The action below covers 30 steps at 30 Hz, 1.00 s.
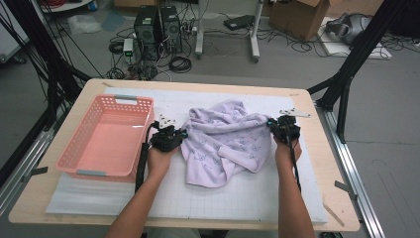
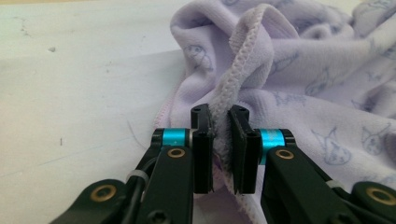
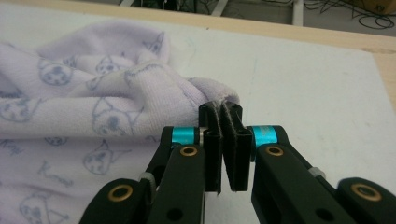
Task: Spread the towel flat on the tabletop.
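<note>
High view shows the crumpled lilac cat-print towel point(image 1: 225, 141) lying mid-counter on the white grid mat point(image 1: 237, 198), not yet spread or folded, and the pink plastic basket point(image 1: 106, 136) beside it holds nothing. Both grips look set: the left tool point(image 2: 219, 135) pinches the stitched hem, jaws nearly together, and the right tool point(image 3: 223, 140) clamps a corner. Straightening looks to be what's left.
</note>
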Available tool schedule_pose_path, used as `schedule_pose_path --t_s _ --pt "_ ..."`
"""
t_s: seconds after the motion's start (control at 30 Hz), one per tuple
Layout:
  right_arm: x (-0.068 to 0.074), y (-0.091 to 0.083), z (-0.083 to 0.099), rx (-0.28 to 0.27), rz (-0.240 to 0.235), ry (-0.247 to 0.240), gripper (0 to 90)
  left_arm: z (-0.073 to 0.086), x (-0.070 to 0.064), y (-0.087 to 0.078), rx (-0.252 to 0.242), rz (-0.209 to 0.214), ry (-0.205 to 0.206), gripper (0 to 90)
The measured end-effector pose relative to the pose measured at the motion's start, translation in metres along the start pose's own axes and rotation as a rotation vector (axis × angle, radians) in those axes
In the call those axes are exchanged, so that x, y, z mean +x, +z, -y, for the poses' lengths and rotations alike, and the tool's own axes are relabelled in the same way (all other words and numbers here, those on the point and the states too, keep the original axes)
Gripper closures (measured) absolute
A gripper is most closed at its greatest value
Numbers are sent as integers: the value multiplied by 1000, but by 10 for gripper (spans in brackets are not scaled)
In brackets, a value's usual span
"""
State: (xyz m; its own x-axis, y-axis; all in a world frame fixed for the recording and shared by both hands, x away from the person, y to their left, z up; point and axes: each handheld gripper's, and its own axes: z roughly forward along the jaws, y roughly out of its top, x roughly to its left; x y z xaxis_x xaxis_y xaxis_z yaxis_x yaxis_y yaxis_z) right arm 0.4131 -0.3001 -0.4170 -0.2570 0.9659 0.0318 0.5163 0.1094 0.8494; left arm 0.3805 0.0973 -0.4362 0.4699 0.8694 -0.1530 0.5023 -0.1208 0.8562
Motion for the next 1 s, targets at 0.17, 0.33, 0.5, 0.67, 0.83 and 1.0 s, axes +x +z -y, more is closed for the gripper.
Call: schedule_pose_path --t_s 0.17,0.33,0.5,0.67,0.83,1.0 --pt "2 -11 -1 -6 -33 13 644 1 -7 -9 24 75 -12 505" --pt "4 -28 5 -4 -58 -36 617 9 -15 -24 51 102 48 474" --pt "2 -51 21 15 -112 -57 589 19 -19 -38 55 124 78 456" --pt "13 -63 47 112 -253 -93 578 28 -22 -42 81 150 95 460" --pt "36 -60 72 209 -303 -211 604 37 -23 -42 101 165 89 463" --pt "32 -63 70 219 -270 -265 864 38 -22 -43 92 167 84 467"
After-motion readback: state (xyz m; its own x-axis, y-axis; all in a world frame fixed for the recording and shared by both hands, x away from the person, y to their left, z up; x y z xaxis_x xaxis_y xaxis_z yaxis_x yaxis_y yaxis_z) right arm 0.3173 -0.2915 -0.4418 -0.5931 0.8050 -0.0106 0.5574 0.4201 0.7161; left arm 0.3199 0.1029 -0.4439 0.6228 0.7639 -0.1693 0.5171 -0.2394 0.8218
